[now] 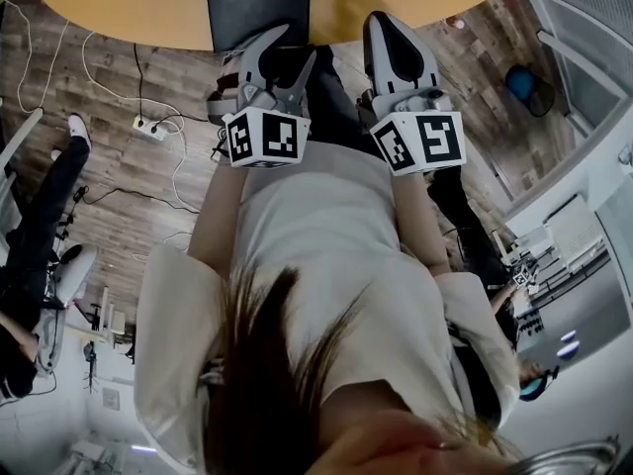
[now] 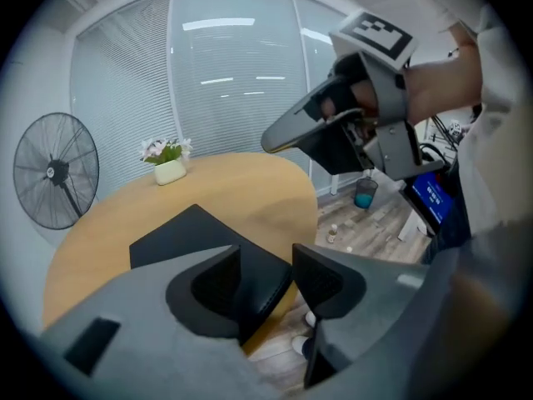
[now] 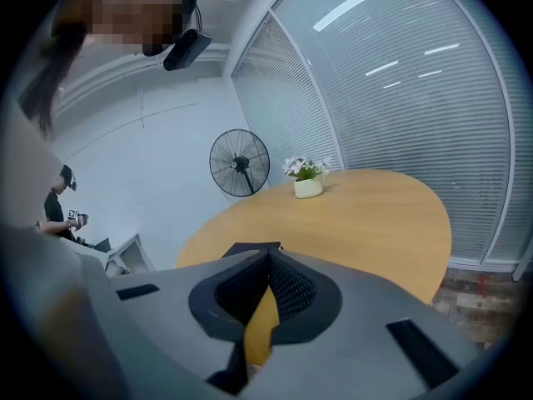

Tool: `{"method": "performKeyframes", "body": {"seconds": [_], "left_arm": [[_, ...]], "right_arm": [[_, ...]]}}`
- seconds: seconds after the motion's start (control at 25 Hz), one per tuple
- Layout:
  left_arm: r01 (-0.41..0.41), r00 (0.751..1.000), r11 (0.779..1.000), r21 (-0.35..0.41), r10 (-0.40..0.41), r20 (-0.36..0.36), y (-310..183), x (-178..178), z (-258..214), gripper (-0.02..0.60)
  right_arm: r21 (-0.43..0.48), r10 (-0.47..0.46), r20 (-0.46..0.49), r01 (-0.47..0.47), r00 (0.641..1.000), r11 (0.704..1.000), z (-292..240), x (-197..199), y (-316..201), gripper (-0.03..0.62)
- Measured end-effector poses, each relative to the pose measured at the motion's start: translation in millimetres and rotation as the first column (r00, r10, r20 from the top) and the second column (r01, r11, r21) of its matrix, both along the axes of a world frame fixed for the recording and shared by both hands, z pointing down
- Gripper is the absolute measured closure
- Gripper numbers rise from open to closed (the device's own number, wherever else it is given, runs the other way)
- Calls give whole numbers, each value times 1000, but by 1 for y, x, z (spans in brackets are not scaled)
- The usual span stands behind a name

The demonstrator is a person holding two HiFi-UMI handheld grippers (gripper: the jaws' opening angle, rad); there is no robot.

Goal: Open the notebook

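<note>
Your notebook [image 1: 257,3] is black, your desk [image 1: 119,3] tan; your left gripper [image 1: 294,47] and right gripper [image 1: 391,28] are grey with black-and-white square patterns.

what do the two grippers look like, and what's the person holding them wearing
Both the left gripper and the right gripper have smooth light grey shells that taper into pointed jaws, lined with black textured pads. Each carries a white cube printed with black square markers. The person wears a loose white short-sleeved top and dark trousers.
</note>
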State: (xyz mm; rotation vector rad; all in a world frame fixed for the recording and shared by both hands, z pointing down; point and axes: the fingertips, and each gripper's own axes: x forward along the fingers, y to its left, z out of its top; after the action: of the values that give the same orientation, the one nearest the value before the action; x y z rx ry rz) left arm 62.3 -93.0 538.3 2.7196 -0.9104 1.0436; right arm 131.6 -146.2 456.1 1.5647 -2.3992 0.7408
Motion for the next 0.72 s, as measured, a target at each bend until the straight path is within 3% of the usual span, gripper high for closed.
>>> {"method": "performKeyframes", "body": {"seconds": [0.28,0.72], "left_arm": [[-60,988,997,38,54,147,1,5,15,353],[-38,990,999,1,37,135,0,4,16,351]], "right_arm": [[-11,4,24,-4,1000,1000,6,-2,10,592],[-21,6,50,-5,999,1000,8,-8,17,592]]}}
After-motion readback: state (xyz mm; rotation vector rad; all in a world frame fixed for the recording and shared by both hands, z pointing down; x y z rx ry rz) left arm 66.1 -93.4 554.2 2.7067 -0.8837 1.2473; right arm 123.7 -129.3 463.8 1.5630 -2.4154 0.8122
